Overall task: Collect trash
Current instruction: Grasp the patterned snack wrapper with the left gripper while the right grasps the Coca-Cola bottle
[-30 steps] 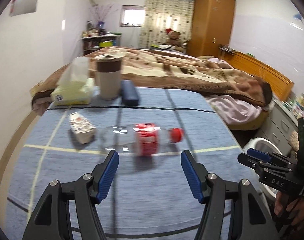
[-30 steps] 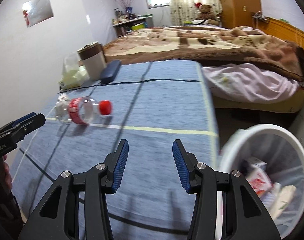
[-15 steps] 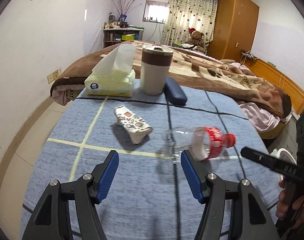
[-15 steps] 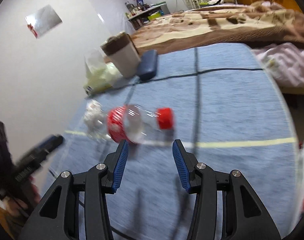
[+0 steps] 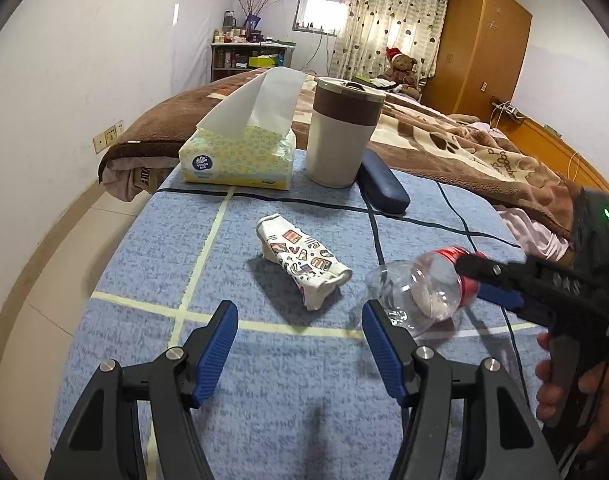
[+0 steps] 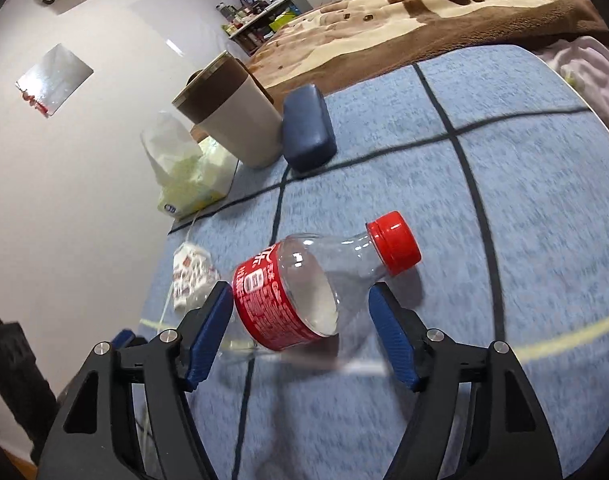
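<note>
While the clear plastic bottle [image 6: 304,292] lies on its side on the blue checked worktop [image 6: 524,208], the right gripper [image 6: 300,334] straddles it with jaws spread wide, having just been opening; the bottle sits between the blue pads, and whether the left pad touches the red label I cannot tell. The bottle's long axis runs from about 8 o'clock to 2 o'clock in the right wrist view, with its red cap [image 6: 393,242] pointing toward 2 o'clock and its base toward the near left.

In the left wrist view, the left gripper [image 5: 298,346] hangs over bare worktop with its jaws apart and nothing between them. Just beyond it, at 12 o'clock, lies a crumpled printed wrapper [image 5: 302,260], its length running from 10 o'clock to 4 o'clock. At 2 o'clock from the left gripper the same bottle shows, base nearest, with the right gripper's black fingers across its label and a hand [image 5: 564,396] on the handle.

Farther off, along the worktop's far edge, stand a tissue pack [image 5: 238,152], a brown-banded lidded cup [image 5: 342,132] and a dark blue case [image 5: 382,186], and beyond them a bed [image 5: 464,148] with a brown blanket.
</note>
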`<state>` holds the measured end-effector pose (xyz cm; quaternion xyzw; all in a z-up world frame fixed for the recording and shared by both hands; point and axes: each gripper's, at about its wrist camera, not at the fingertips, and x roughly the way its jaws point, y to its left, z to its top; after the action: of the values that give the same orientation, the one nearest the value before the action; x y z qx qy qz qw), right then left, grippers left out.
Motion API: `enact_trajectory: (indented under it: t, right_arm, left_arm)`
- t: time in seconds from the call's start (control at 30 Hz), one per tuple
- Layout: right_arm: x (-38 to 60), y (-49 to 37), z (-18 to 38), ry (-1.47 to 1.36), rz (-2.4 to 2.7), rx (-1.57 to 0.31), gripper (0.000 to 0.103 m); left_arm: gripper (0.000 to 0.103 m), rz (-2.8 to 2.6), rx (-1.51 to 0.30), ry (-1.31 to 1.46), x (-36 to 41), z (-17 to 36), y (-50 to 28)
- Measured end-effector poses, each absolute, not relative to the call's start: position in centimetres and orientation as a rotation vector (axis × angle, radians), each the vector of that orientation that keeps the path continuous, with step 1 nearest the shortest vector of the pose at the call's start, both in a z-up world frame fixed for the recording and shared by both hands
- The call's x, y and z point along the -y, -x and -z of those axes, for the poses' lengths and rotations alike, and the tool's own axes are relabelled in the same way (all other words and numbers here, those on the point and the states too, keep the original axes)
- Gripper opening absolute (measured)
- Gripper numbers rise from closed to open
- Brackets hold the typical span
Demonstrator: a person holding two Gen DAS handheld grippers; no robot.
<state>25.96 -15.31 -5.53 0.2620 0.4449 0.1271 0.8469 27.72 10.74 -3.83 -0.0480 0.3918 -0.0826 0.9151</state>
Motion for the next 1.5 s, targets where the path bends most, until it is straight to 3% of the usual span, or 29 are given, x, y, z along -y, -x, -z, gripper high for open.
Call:
enact_trajectory:
  t: [0.33, 0.7, 1.5]
  right_arm:
    - [12.0, -30.8, 5.1, -0.395, -0.292, -1.001, 0.072]
    - [8.8, -27.9, 4.4, 0.139, -0.343, -1.037, 0.072]
    - [12.7, -26.8, 5.4, 0.119, -0.310, -0.961, 0.071]
  left_arm:
    - [0.064, 0.152, -0.833, 0.175, -12.6, 4.6, -30.3]
    - [0.064, 0.172, -0.851, 0.205, -12.8, 5.2, -31.0]
    - [0.066, 0.135, -0.946, 0.218, -8.7, 8.1, -36.1]
